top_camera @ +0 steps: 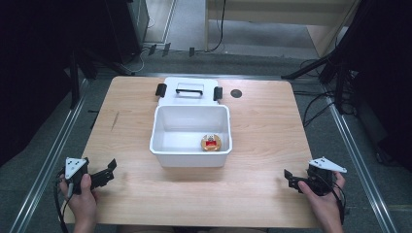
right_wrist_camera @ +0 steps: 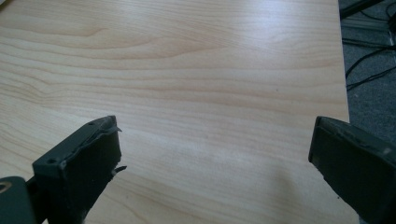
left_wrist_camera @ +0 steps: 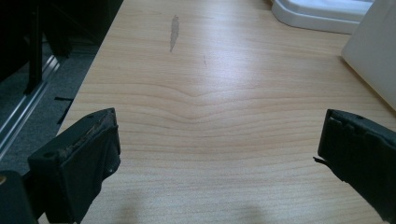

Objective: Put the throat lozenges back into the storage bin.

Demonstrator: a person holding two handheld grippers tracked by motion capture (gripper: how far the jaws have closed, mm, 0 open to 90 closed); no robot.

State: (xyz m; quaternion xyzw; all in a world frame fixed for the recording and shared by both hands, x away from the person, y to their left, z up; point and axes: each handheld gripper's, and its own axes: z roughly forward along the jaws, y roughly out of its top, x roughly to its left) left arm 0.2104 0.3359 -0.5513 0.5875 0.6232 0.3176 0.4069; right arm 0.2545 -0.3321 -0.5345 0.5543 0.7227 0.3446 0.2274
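Note:
A white plastic bin (top_camera: 190, 153) stands at the middle of the wooden table, and a small round gold and red object (top_camera: 211, 142) lies inside it at the front right. Its white lid (top_camera: 189, 91) with black clips lies flat just behind it. My left gripper (top_camera: 108, 171) rests near the table's front left corner, held by a hand, jaws wide open with bare wood between them (left_wrist_camera: 219, 149). My right gripper (top_camera: 290, 178) sits near the front right corner, also open and empty (right_wrist_camera: 215, 154). In the left gripper view the bin's wall (left_wrist_camera: 373, 51) and the lid (left_wrist_camera: 322, 11) show at the upper right.
A dark round hole (top_camera: 236, 93) marks the table top right of the lid. A grey scuff (left_wrist_camera: 174, 32) lies on the wood left of the bin. Cables and black stands lie on the floor to the right (top_camera: 316, 109).

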